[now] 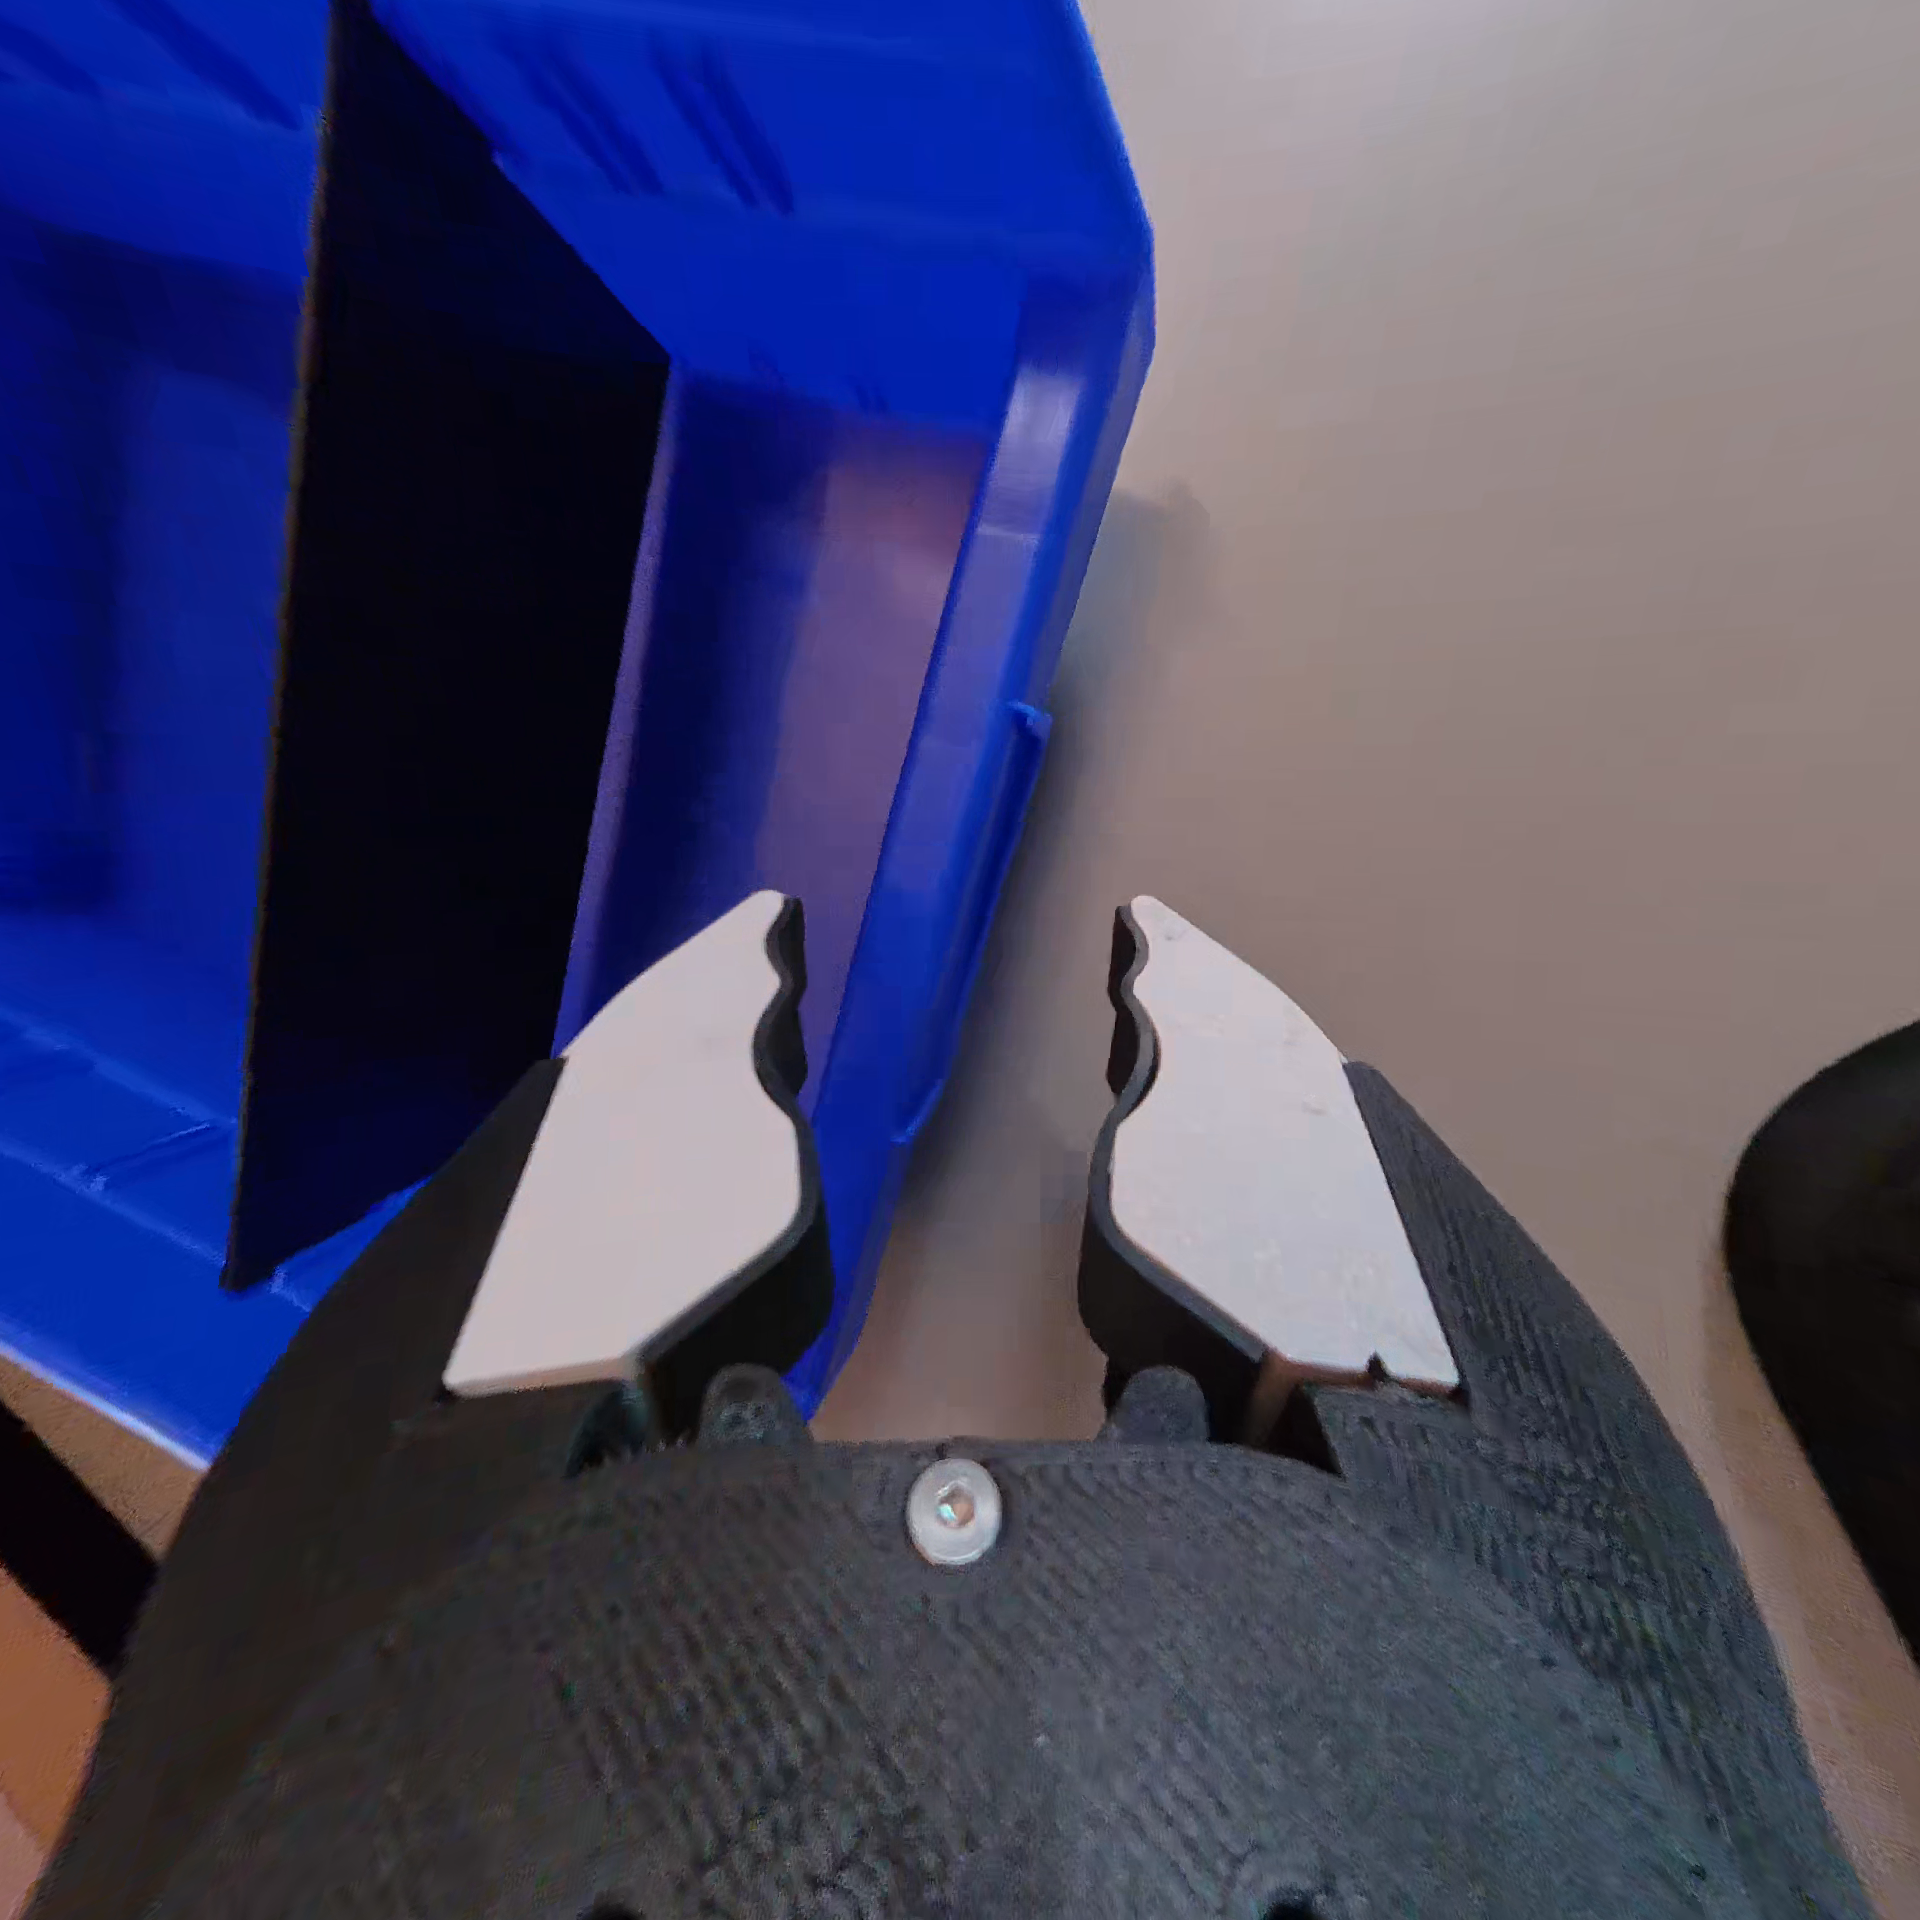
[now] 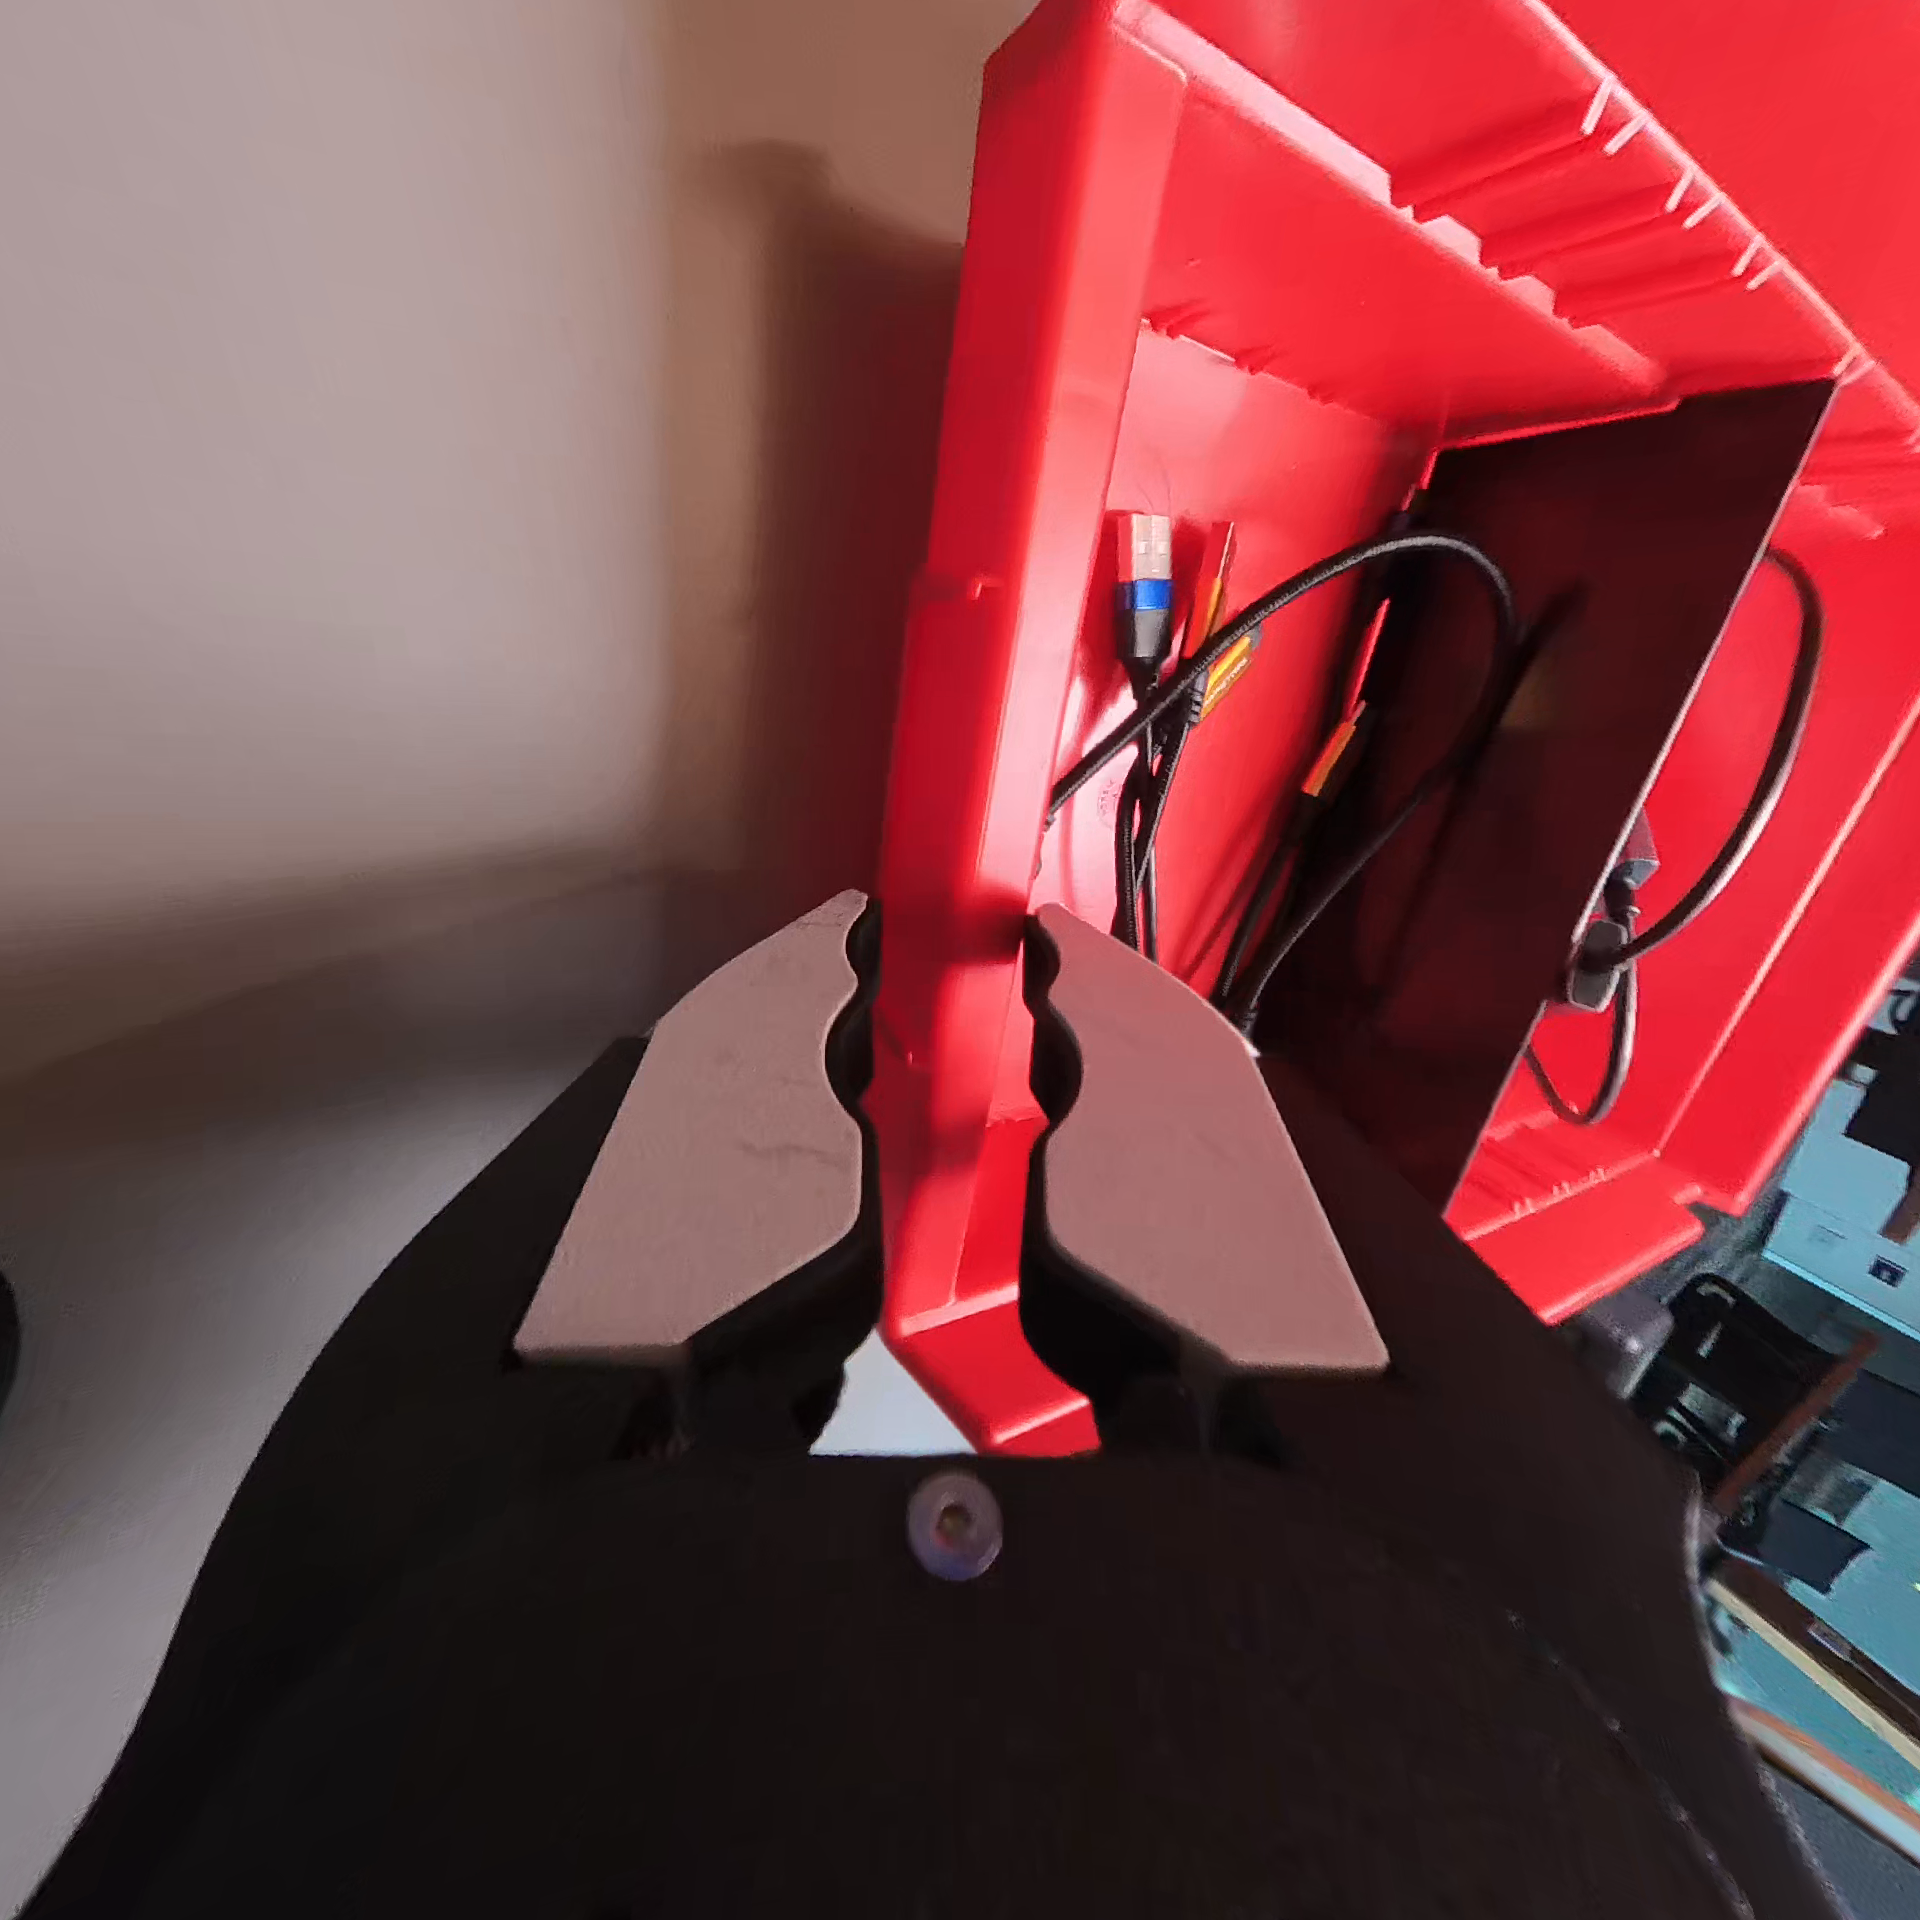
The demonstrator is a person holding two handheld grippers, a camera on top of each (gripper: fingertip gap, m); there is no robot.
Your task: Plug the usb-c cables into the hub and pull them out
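Observation:
Several black braided cables (image 2: 1164, 790) with orange tags lie in the left compartment of a red bin (image 2: 1049, 436); one has a silver plug with a blue collar (image 2: 1143, 582). Another black cable (image 2: 1756, 821) loops in the compartment beyond the bin's dark divider (image 2: 1579, 727). I see no hub in either view. My right gripper (image 2: 951, 914) straddles the red bin's near left wall, with a finger pressed on each side of it. My left gripper (image 1: 956, 920) is open and empty, over the right wall of a blue bin (image 1: 904, 343).
The blue bin has a black divider (image 1: 447, 727) and its visible compartments look empty. Both bins sit on a beige table (image 1: 1507, 520). A dark rounded object (image 1: 1839, 1247) lies at the right edge of the left wrist view. Room clutter shows beyond the red bin (image 2: 1829, 1403).

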